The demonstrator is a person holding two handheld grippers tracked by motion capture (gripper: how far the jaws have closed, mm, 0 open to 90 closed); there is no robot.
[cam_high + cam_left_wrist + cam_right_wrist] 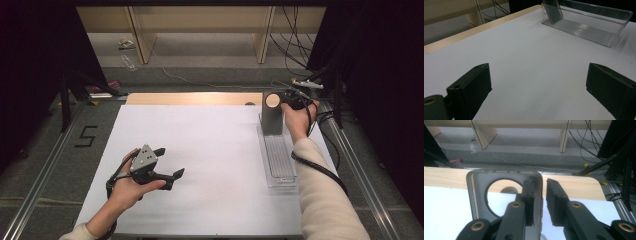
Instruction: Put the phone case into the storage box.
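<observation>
Two grippers in play: the right gripper (288,100) has its narrow-set jaws astride one edge of the grey plate (271,119), upright at the clear tray's (280,167) far end, grip seemingly easing. Next, a clean release. The left gripper (167,162) hovers wide open, empty.

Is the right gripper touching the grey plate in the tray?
Cannot tell. Right gripper view: one jaw of the right gripper overlaps the grey plate, the other stands just off its edge; contact isn't plain.

2 black grippers (167,162) (295,100) with brass-coloured screws, grey 3-cornered plate (145,158), black cables, cream sleeves (325,195)
</observation>
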